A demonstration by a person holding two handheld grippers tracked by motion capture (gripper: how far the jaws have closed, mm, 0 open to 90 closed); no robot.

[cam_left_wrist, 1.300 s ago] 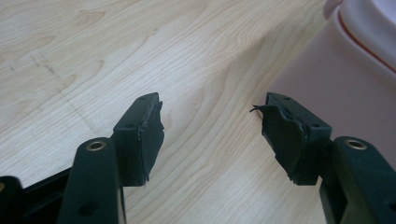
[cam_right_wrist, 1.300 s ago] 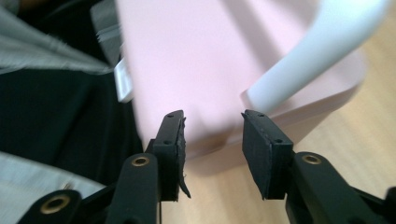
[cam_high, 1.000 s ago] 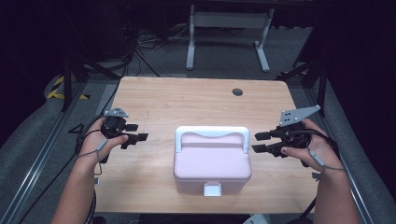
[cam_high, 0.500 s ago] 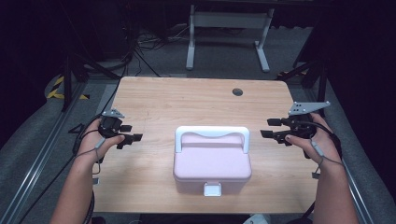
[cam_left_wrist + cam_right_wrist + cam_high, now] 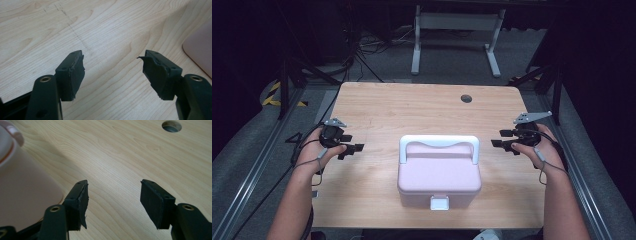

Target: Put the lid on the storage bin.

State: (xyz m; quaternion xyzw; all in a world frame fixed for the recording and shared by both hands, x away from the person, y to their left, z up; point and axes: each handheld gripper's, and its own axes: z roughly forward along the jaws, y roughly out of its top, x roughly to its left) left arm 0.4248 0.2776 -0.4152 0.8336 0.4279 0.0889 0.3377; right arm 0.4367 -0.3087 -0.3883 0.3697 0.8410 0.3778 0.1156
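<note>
- At the near middle of the wooden table (image 5: 377, 105) sits a pink box (image 5: 439, 175), lid down, white handle (image 5: 438, 143) lying across its top, white latch (image 5: 439, 202) on the side facing the person; it stands between the two grippers and touches neither.
- To the box's left, the left gripper (image 5: 353, 148) is held in the left hand (image 5: 314, 152) just above the tabletop; jaws point toward the box and stand well apart, nothing between them; in the left gripper view a pink corner of the box (image 5: 200, 50) shows at the right edge, beyond the jaw tips.
- To the box's right, the right gripper (image 5: 501, 139) is held in the right hand (image 5: 539, 147); jaws likewise spread and empty, aimed at the box; in the right gripper view the box wall (image 5: 25, 187) stands just beside the left-hand jaw, apart from it; a round hole (image 5: 171, 126) in the table lies farther off.
</note>
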